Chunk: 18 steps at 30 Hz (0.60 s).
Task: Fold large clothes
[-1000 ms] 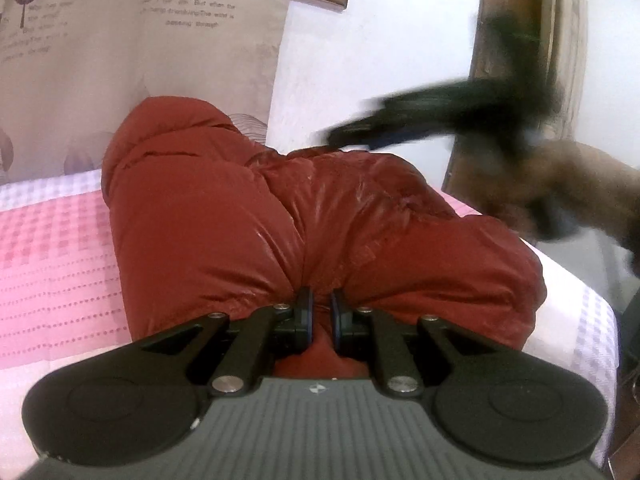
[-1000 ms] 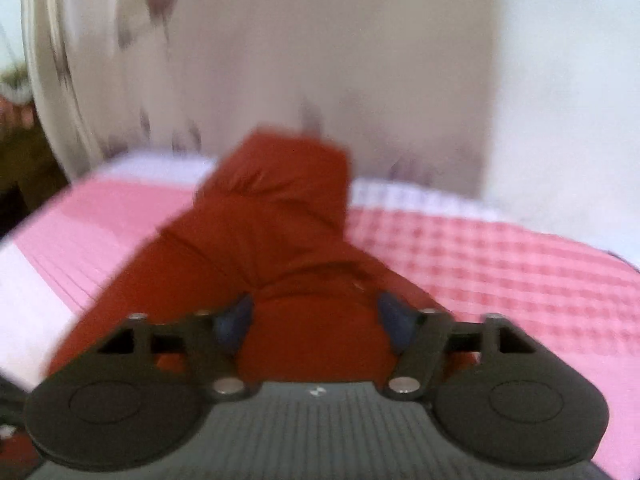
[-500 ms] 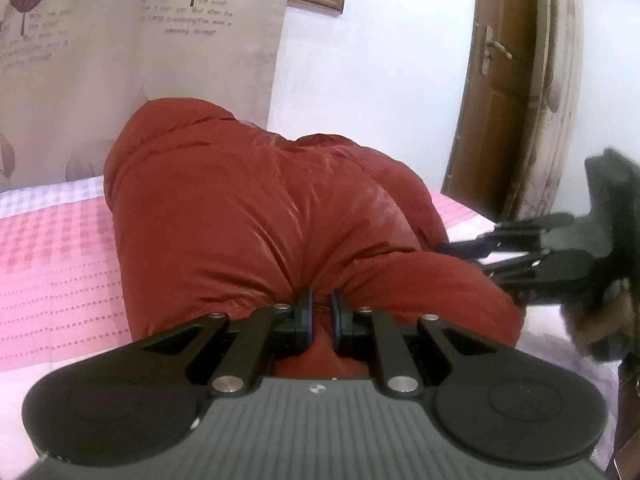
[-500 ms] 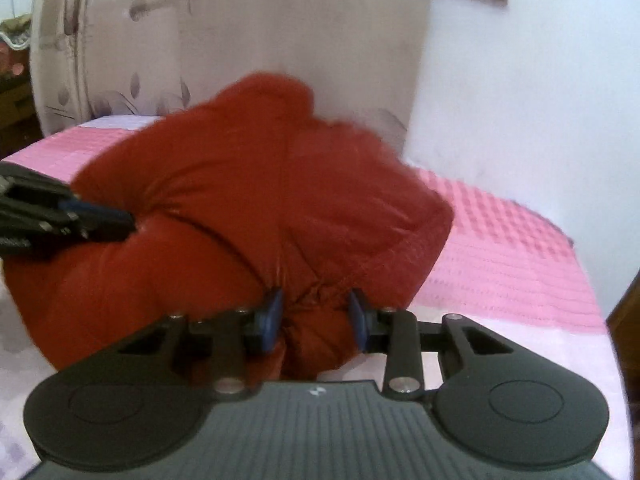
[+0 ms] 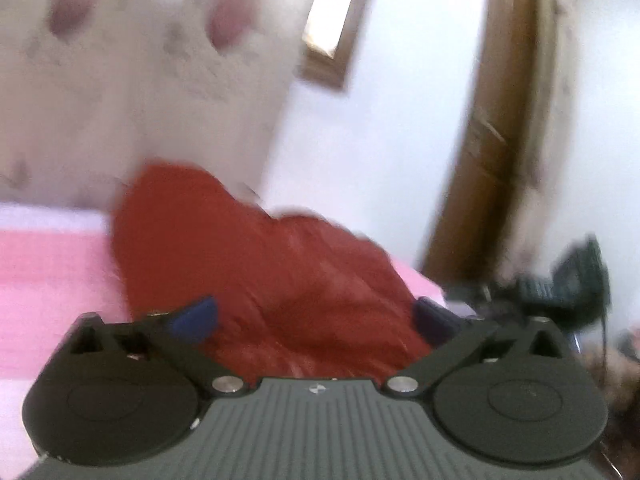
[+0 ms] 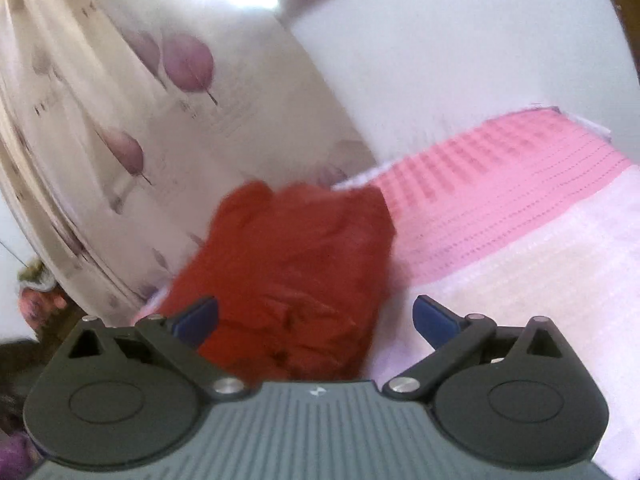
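Note:
A red puffy jacket (image 5: pixel 256 276) lies bunched in a folded heap on the pink and white bed cover (image 5: pixel 44 276). My left gripper (image 5: pixel 316 320) is open, its blue-padded jaws spread wide just in front of the jacket, holding nothing. In the right wrist view the same jacket (image 6: pixel 292 272) lies on the bed cover (image 6: pixel 500 216). My right gripper (image 6: pixel 316 318) is open too, jaws wide apart above the jacket's near edge, empty. The right gripper also shows blurred at the right of the left wrist view (image 5: pixel 560 284). Both views are motion-blurred.
A curtain with purple leaf print (image 6: pixel 132 128) hangs behind the bed. A white wall (image 5: pixel 380 140) and a brown wooden door (image 5: pixel 484 152) stand at the right. The bed's edge runs near the door side.
Both grippers have opened and let go of the red jacket. Both have pulled back and swung, so the jacket looks smaller and lies lower on the bed.

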Available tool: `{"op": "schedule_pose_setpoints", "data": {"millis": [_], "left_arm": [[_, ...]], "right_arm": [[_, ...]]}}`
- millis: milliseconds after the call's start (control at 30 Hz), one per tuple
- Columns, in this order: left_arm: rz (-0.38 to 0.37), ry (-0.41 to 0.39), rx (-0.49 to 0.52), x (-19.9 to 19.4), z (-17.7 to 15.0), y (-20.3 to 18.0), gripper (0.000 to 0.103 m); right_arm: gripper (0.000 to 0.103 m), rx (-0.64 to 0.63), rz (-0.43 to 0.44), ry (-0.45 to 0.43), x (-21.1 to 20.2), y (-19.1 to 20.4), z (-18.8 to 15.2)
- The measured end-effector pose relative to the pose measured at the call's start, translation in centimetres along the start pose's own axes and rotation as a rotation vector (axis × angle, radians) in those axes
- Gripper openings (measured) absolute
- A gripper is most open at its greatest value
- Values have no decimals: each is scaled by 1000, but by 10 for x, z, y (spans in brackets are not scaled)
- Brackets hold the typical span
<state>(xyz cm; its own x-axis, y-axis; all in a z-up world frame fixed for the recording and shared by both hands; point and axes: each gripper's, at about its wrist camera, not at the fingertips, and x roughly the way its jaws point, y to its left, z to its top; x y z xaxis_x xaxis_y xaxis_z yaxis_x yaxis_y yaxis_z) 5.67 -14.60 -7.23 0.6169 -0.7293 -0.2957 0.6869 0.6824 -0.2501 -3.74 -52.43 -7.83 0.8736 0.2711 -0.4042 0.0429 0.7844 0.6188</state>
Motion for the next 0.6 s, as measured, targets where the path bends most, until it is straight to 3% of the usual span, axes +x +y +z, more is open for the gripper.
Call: {"op": "schedule_pose_setpoints", "data": {"millis": [100,167,233,367,500,600], "left_arm": [[-8,-1,-67,-7,13,19,103],[48,39,-90,1,17,39,103],[52,91,-160,11,17,63,103],[-3,233,-345,43,6,111,103],[-163,292,-506,70,-8,136,103],[-175,304,-404,85,-8,126,103]], "right_arm": [[103,40,46,41,14,-4,-3],[103,45,64,78,23,-3,-6],[103,47,80,119,33,-5,-9],[103,57,139,211,62,-5,-5],[103,74,186,285,90,-7,-5],[103,100,230,284,102,-10,-5]]}}
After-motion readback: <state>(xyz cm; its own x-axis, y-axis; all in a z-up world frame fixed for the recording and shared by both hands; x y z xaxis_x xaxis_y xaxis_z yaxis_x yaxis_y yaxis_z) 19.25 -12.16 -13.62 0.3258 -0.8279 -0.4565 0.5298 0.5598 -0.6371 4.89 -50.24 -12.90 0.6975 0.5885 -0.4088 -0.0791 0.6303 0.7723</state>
